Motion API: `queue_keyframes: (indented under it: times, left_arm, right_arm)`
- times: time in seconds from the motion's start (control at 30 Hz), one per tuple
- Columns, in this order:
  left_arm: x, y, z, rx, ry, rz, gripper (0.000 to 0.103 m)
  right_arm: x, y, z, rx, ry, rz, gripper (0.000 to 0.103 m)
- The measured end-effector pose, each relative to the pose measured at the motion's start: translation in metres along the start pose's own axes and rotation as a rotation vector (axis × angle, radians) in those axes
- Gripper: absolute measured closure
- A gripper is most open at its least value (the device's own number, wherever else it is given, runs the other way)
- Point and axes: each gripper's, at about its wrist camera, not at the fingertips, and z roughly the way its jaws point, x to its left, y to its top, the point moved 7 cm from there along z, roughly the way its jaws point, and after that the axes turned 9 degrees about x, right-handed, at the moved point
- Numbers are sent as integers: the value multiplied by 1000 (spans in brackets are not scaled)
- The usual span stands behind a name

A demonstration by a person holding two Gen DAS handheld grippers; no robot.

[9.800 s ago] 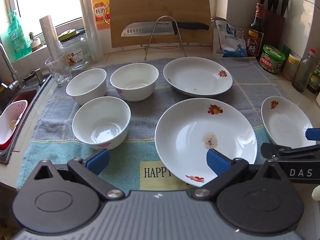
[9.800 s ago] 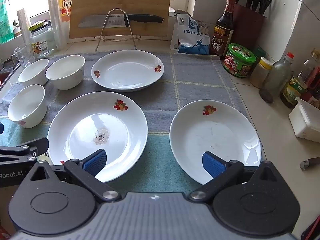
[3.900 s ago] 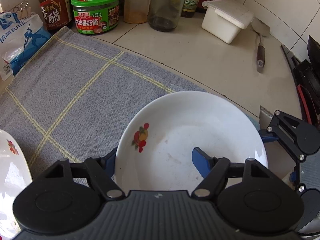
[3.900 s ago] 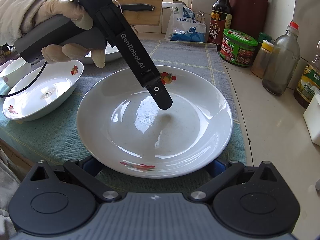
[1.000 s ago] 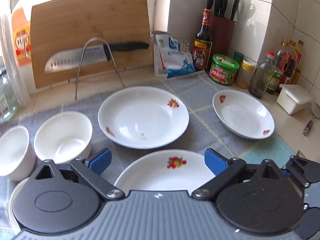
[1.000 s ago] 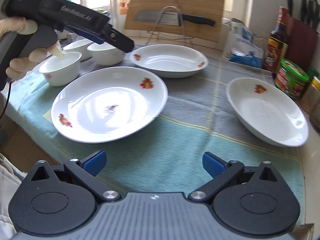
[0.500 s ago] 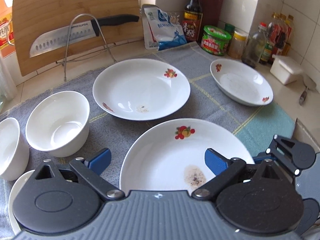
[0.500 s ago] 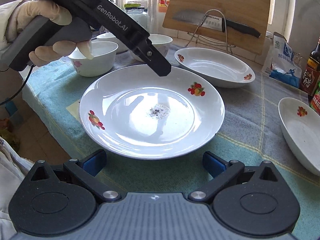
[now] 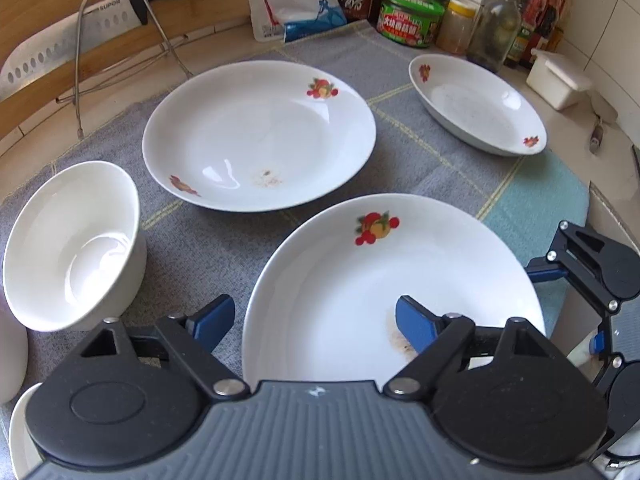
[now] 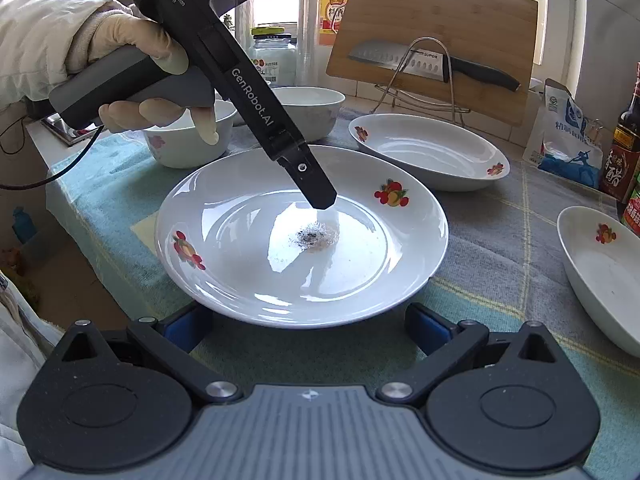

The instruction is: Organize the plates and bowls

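A white fruit-print plate (image 9: pixel 400 280) (image 10: pixel 300 240) with a dark smudge in its middle lies nearest on the towel. My left gripper (image 9: pixel 316 320) straddles its left rim, one pad outside and one over the plate. The jaws are closing, and neither pad touches the plate. In the right wrist view, its fingertip (image 10: pixel 320 192) hangs over the plate's centre. My right gripper (image 10: pixel 308 326) is open at the plate's near rim. A second plate (image 9: pixel 260 136) lies behind it, a deeper dish (image 9: pixel 476 108) lies at the right, and white bowls (image 9: pixel 72 240) (image 10: pixel 184 140) stand at the left.
A grey and teal towel (image 9: pixel 536 200) covers the counter. At the back, a knife (image 10: pixel 400 60) rests on a wire rack against a wooden board (image 10: pixel 440 20). Jars and bottles (image 9: pixel 408 16) and a white box (image 9: pixel 556 80) line the right wall. A gloved hand (image 10: pixel 132 40) holds the left gripper.
The left gripper has come down over the near plate and its jaws have narrowed around the left rim. The right gripper has moved closer to that plate's near rim.
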Motion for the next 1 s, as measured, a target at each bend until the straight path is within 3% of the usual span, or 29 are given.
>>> queue_keyframes:
  times: [0.43, 0.6, 1.0]
  left_arm:
    - [4, 0, 6, 84, -42, 31, 24]
    - [2, 5, 5, 99, -71, 45, 34]
    - [-1, 7, 8, 159, -102, 112, 35]
  right_arm:
    - [3, 4, 3, 4, 2, -19, 0]
    - [6, 6, 3, 8, -6, -27, 0]
    - [5, 8, 3, 25, -13, -23, 0]
